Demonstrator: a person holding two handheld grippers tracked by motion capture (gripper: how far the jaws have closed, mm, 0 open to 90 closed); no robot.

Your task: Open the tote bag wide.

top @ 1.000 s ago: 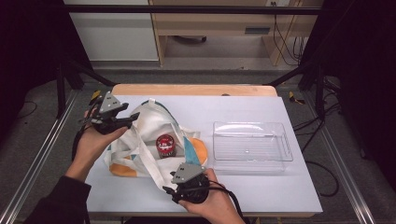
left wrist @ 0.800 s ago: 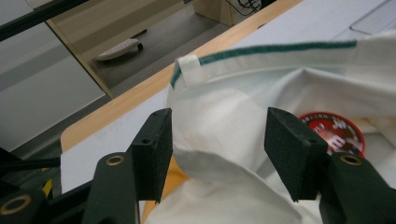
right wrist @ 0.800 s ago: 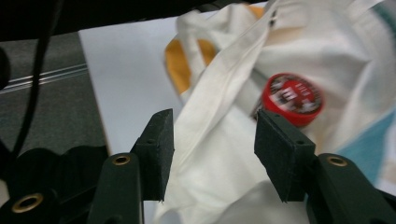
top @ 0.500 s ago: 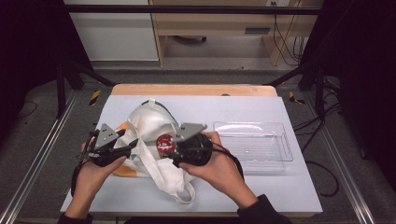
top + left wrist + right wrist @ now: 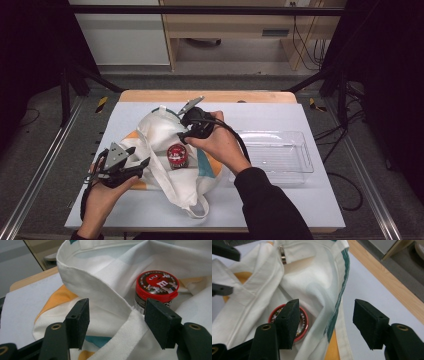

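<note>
**Soft canvas bag, hard red-lidded jar, two spread hand-held grippers**

A cream canvas tote bag [image 5: 165,150] lies crumpled on the pale, matte surface [image 5: 310,200], its cloth thick and woven, with flat folded hems, orange and teal printed patches and a looped strap hanging toward the near edge. In the bag's open mouth stands a small round jar [image 5: 176,155] with a glossy red plastic lid printed with candy lettering and a dark body beneath.

The left hand-held gripper [image 5: 131,166] sits at the bag's near left side. Its two blocky black jaws stand wide apart, holding nothing, with a broad white hem of the bag running between them; in the left gripper view the jar [image 5: 157,288] rises just beyond the right-hand jaw.

The right hand-held gripper [image 5: 183,131] hovers over the bag's far rim, a grey three-cornered plate on top and a black cable trailing back over the wrist. Its jaws are also spread and empty; in the right gripper view they straddle the teal-trimmed edge of the bag [image 5: 312,290], with the jar [image 5: 297,323] partly hidden behind the left-hand jaw.

A clear, ribbed plastic tray [image 5: 305,162], rectangular with rounded corners, rests on the surface to the right of the bag.
</note>
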